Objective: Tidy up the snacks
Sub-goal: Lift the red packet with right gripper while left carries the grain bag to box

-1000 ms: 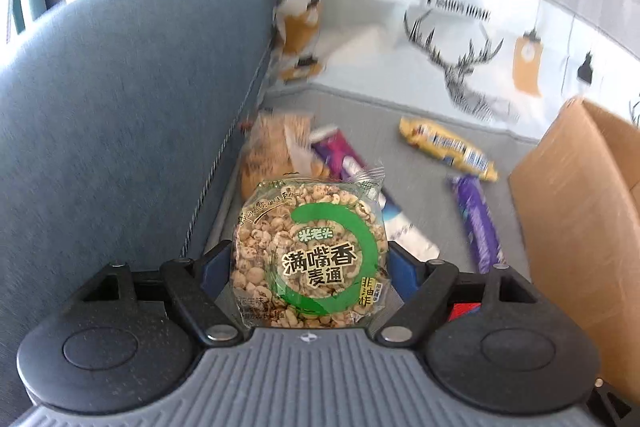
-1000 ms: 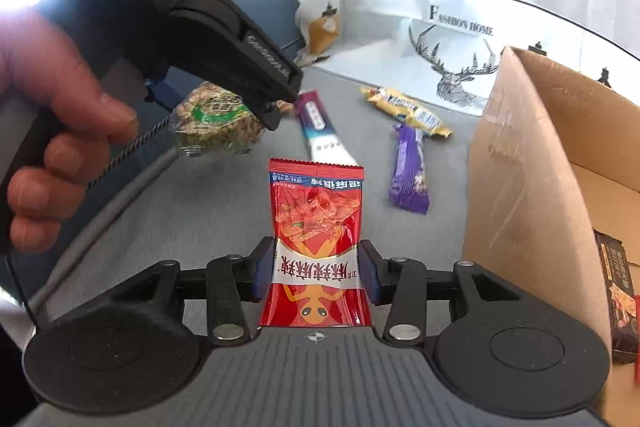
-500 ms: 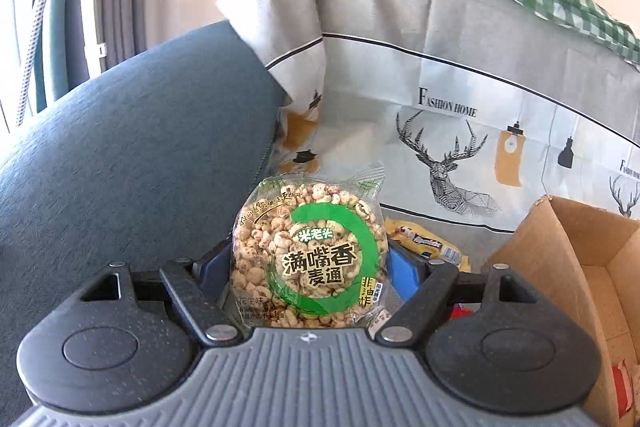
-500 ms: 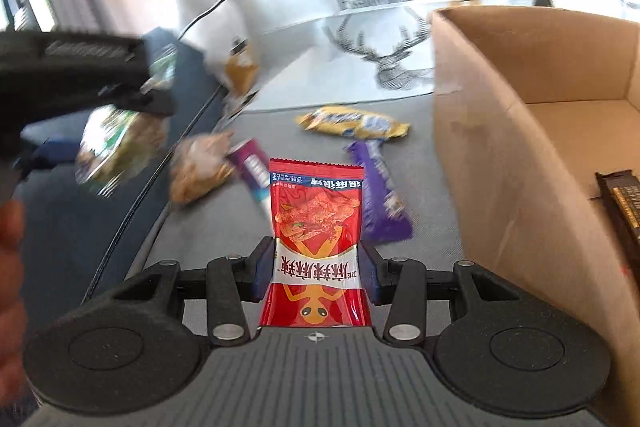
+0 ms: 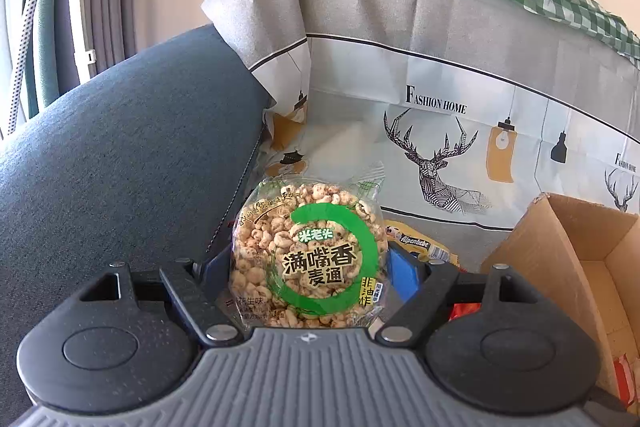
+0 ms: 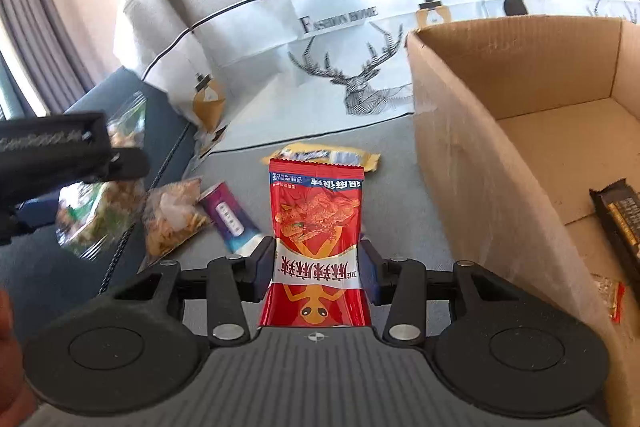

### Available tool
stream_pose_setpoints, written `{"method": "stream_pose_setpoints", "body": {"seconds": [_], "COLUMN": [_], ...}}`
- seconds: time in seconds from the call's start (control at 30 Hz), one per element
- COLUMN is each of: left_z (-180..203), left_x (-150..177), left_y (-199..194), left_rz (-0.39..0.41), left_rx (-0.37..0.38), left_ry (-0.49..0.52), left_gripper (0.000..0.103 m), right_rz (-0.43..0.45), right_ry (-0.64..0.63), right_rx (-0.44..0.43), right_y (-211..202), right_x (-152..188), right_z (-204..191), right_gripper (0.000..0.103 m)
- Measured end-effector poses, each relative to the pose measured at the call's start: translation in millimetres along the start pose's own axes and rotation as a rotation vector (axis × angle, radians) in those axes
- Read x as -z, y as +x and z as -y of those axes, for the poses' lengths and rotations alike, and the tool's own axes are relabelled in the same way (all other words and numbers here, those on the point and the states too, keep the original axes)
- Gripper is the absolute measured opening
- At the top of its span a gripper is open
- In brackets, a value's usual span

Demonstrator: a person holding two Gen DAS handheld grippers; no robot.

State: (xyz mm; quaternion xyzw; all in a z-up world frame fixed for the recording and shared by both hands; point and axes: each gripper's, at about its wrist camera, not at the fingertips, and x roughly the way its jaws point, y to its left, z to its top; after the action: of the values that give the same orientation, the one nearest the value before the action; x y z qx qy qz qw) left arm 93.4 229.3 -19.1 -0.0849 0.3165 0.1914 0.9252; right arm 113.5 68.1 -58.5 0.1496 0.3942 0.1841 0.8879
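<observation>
My left gripper (image 5: 310, 259) is shut on a round clear pack of puffed grain with a green ring label (image 5: 310, 255), held in the air above the sofa seat. It shows blurred at the left of the right wrist view (image 6: 96, 211). My right gripper (image 6: 318, 263) is shut on a red snack packet (image 6: 316, 227), held upright just left of an open cardboard box (image 6: 460, 155). The box also shows at the right of the left wrist view (image 5: 560, 251). It holds a dark bar (image 6: 618, 215) and a small red wrapper (image 6: 610, 297).
On the grey seat lie a yellow bar (image 6: 320, 153), a purple-and-white packet (image 6: 228, 217) and a clear bag of orange snacks (image 6: 172, 219). A dark blue armrest (image 5: 120, 163) stands on the left. A deer-print cloth (image 5: 436, 151) covers the sofa back.
Both grippers have risen with their packets. The right one has moved toward the box, whose inside now shows. The left view has tilted up off the seat.
</observation>
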Motion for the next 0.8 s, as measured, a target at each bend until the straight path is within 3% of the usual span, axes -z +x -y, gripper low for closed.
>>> {"method": "stream_pose_setpoints", "body": {"seconds": [0.17, 0.4, 0.8], "left_z": [-0.8, 1.6, 24.7], "left_x": [-2.1, -10.3, -11.3], "left_y": [-6.2, -28.2, -52.0], "left_rz": [0.005, 0.036, 0.062], "left_rx": [0.012, 0.032, 0.087], "left_ry": [0.003, -0.008, -0.016], "left_gripper": [0.084, 0.084, 0.084], "right_rz": [0.010, 0.013, 0.178], "right_ry": [0.032, 0.004, -0.084], "right_rx": [0.028, -0.058, -0.099], "right_y": [-0.9, -18.6, -101.9], "right_x": [-5.7, -14.6, -49.9], "right_z": [9.8, 8.4, 35.0], "right_gripper": [0.046, 0.046, 0.046]}}
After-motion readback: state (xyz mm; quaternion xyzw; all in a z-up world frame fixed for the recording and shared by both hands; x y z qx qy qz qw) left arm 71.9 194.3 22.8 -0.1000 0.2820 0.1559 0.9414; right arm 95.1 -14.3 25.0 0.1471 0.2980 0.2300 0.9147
